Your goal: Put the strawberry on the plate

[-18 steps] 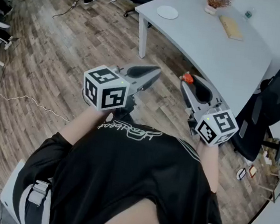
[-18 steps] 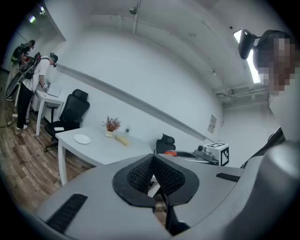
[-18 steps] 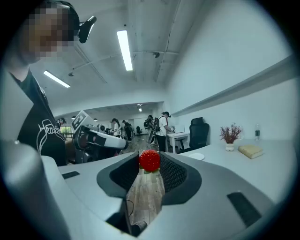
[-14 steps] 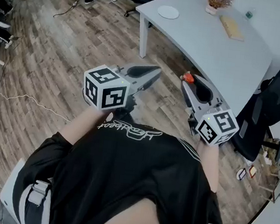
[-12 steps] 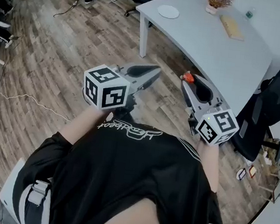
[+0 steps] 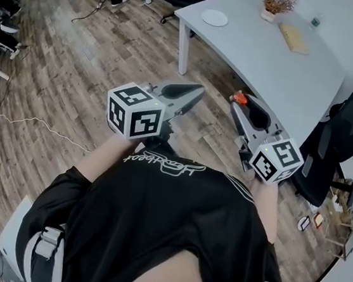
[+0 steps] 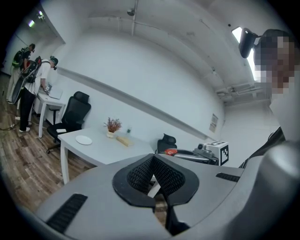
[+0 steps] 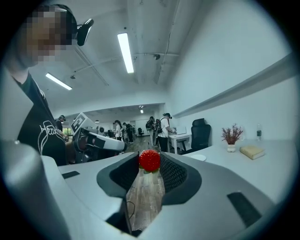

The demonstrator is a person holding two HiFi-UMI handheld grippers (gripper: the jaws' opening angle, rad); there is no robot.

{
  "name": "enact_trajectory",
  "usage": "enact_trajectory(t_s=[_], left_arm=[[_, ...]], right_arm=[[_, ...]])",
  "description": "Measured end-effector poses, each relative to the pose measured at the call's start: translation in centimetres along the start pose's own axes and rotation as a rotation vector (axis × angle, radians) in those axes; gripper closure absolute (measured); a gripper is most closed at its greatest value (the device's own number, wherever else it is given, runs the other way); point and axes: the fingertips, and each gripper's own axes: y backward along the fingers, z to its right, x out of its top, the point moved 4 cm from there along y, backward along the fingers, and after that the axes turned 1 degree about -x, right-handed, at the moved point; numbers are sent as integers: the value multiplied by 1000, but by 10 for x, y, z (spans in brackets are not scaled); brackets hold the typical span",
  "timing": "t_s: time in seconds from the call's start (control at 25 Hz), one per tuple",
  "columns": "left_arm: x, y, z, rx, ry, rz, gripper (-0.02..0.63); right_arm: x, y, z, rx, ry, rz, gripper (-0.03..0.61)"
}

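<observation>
Wooden floor (image 6: 78,55) lies open across the left, crossed only by a thin cable (image 6: 44,128) low down near the left edge. The left gripper (image 6: 198,92) hangs over bare boards, its jaws closed tip to tip with nothing between them. Just beside it, the right gripper (image 6: 235,101) pinches the strawberry (image 6: 238,99) at its jaw tips, held above the floor close to the near edge of the table (image 6: 287,74). The plate (image 6: 214,18) sits far off by the table's far left corner, near both edges, with bare tabletop stretching between it and the strawberry. A black chair (image 6: 347,132) crowds the table's right end.
</observation>
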Motion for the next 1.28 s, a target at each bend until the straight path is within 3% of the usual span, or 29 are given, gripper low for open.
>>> enact_trajectory(t_s=[0.44,0.76,1.28], left_arm=[[-7,-3,-22,28,24,-9,607],[-6,-17,-52,27,37,-5,606],[23,-84,-167,10,87,-55,606]], right_arm=[[-14,-19,11,22,-37,-11,444],[-23,-40,36,-20,-44,-22,445],[-30,-134,125,-44,-100,-57,444]])
